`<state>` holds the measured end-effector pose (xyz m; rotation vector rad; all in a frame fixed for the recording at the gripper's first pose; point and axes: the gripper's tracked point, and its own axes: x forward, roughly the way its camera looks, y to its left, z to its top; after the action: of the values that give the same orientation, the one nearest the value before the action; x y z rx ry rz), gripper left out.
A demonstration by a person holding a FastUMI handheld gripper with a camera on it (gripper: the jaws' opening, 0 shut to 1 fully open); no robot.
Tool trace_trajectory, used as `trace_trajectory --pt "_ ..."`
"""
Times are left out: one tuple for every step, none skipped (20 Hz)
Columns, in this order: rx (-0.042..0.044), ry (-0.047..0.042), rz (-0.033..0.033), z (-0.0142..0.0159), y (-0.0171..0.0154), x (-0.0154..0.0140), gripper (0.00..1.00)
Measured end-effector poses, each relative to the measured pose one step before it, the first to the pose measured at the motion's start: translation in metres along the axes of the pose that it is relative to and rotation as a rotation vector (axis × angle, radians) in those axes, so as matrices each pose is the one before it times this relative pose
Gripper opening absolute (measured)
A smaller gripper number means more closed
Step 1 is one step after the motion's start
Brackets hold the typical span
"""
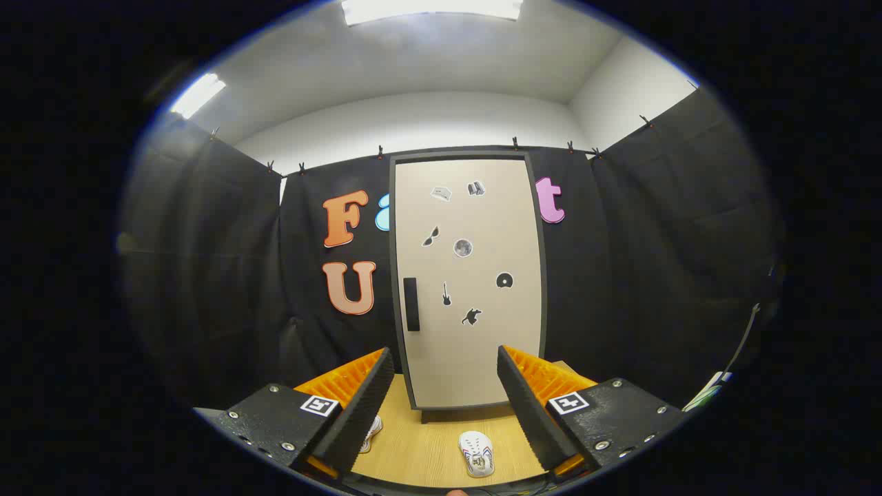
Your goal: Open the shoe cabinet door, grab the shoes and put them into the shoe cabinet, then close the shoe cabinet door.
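The tongs (446, 362) stand open, two long wedge-shaped fingers (362, 406) with finely ribbed inner faces. Each finger is mounted on a flat black block (272, 413) studded with silver screws, and each block carries a small square black-and-white marker (320, 405) near its inner corner.

No words, brands or numbers can be read. The shoe cabinet door (468, 358) carries only small picture stickers (462, 247), right of its handle (411, 304). Below the door, the gripper (444, 355), fingers spread apart and empty, bears square coded markers (320, 405).
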<state>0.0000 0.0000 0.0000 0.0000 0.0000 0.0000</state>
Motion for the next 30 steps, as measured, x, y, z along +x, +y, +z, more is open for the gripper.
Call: trace_trajectory --pt "-0.00007 0.00008 0.00077 -0.00027 0.00057 0.00034 0.95" --pt "-0.00008 -0.00093 0.00031 0.00019 0.00018 0.00013 0.95" --pt "-0.00014 -0.00129 0.00110 0.00078 0.00001 -0.00090 0.95" --pt "-0.00128 -0.00074 -0.00052 0.00055 -0.00023 0.00028 0.95" --pt "-0.00167 0.00130 -0.00097 0.00016 -0.00137 0.00006 0.95" --pt "-0.00176 0.00346 -0.00113 -0.00122 -0.00024 -0.00011 0.95" --pt "-0.00236 0.00229 -0.00300 -0.00074 -0.00056 -0.00080 0.95" --pt "-0.00018 0.00117 0.00039 -0.00052 -0.00108 -0.00063 0.95" --pt "0.00201 0.00167 -0.00010 -0.00099 0.00043 0.00011 0.95" --pt "0.00408 0.00172 -0.00017 -0.00055 -0.00001 0.00068 0.95" --pt "0.00415 -0.00027 0.00194 -0.00013 -0.00026 -0.00022 0.95" --pt "0.00032 0.00143 0.00128 -0.00023 0.00051 0.00016 0.95" --pt "-0.00347 0.00136 0.00235 -0.00110 0.00064 0.00160 0.95" --pt "-0.00570 0.00336 -0.00070 -0.00068 -0.00099 -0.00036 0.95" --pt "-0.00526 0.00122 -0.00035 -0.00058 -0.00041 0.00089 0.95" --pt "-0.00431 0.00212 0.00191 0.00014 -0.00024 -0.00002 0.95" --pt "-0.00203 0.00484 -0.00128 -0.00157 -0.00020 0.00157 0.95" --pt "0.00236 0.00397 0.00136 -0.00131 -0.00037 0.00158 0.95" --pt "0.00543 0.00516 0.00016 -0.00048 -0.00087 0.00252 0.95" --pt "0.00604 -0.00041 0.00132 -0.00036 -0.00034 0.00258 0.95" --pt "0.00578 -0.00250 0.00465 0.00070 -0.00012 0.00370 0.95" --pt "0.00312 -0.00260 0.00344 0.00123 -0.00005 0.00384 0.95" --pt "0.00288 -0.00220 0.00649 0.00137 -0.00077 0.00554 0.95" --pt "0.00200 -0.00081 0.00833 0.00103 0.00008 0.00608 0.95" --pt "0.00190 -0.00079 0.01266 -0.00012 0.00133 0.00769 0.95" --pt "0.00071 0.00114 0.01471 -0.00064 0.00192 0.00850 0.95" --pt "-0.00052 0.00046 0.01370 -0.00029 0.00235 0.00918 0.95" --pt "0.00115 -0.00071 0.01757 -0.00019 0.00194 0.01076 0.95" --pt "0.00507 0.00066 0.02009 -0.00180 0.00408 0.01038 0.95" --pt "-0.00219 -0.00800 0.01167 0.00009 0.00330 0.01140 0.95"
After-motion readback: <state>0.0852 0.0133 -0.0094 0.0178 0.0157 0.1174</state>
